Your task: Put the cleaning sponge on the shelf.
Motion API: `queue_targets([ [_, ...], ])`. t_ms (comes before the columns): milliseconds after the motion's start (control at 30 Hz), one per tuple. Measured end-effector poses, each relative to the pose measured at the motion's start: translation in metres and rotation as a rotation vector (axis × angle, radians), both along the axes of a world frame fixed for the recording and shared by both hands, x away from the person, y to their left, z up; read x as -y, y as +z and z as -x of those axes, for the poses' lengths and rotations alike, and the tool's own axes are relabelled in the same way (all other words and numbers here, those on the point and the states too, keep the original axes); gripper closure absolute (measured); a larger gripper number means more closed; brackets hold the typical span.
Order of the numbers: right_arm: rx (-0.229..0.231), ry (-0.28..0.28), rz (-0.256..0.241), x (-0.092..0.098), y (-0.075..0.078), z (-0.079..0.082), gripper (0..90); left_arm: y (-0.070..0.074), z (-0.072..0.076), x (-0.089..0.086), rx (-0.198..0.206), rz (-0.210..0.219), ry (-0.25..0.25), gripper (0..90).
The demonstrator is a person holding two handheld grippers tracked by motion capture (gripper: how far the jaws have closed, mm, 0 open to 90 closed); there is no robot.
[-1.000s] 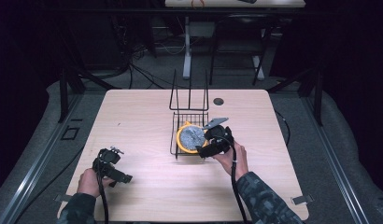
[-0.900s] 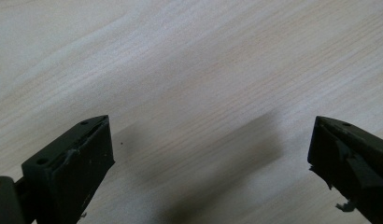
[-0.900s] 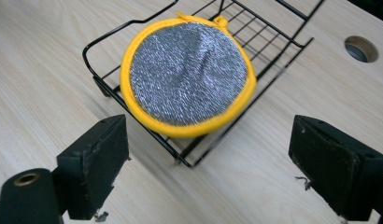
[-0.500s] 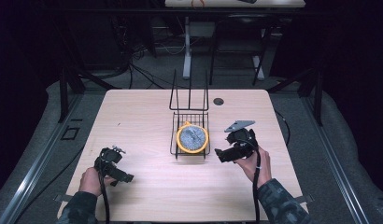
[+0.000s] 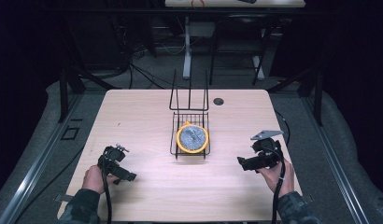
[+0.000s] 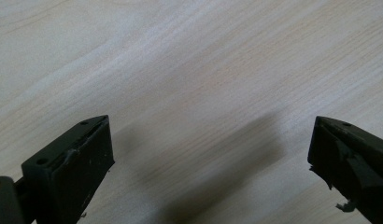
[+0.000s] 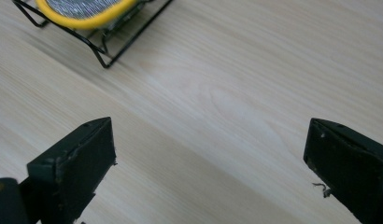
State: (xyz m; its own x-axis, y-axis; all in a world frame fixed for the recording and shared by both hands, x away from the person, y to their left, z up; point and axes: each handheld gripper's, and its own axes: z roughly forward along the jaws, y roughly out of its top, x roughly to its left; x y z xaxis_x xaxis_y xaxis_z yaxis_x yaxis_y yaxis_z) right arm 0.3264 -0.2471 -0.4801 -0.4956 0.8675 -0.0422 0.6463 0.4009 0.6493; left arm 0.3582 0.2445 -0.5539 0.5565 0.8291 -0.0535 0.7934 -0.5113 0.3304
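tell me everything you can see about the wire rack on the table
The wire rack is thin black metal wire: a low grid basket with a tall back of upright rods rising at its far side. It stands upright near the middle of the pale wooden table, resting on bent wire feet. A round yellow-rimmed plate with a grey speckled centre lies flat in the basket. Neither claw touches it; in the right gripper view its near corner shows.

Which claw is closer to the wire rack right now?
The right claw: its own view catches the wire rack corner and yellow-rimmed plate. The left claw sits farther off.
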Motion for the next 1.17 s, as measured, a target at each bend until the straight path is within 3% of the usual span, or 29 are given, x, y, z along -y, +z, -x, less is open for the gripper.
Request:
queue_targets([
  [500,-0.106,-0.13,-0.028,0.054,-0.037,0.015,1.2,0.0,-0.004,0.005,-0.008,0.01,-0.023,0.3],
  [767,-0.244,-0.186,-0.038,0.073,-0.066,0.007,0.0,0.0,-0.006,0.008,-0.008,0.019,-0.036,0.2],
  [1167,-0.253,-0.172,-0.011,0.07,-0.067,0.005,0.0,-0.001,-0.008,0.01,-0.015,0.013,-0.049,0.2],
])
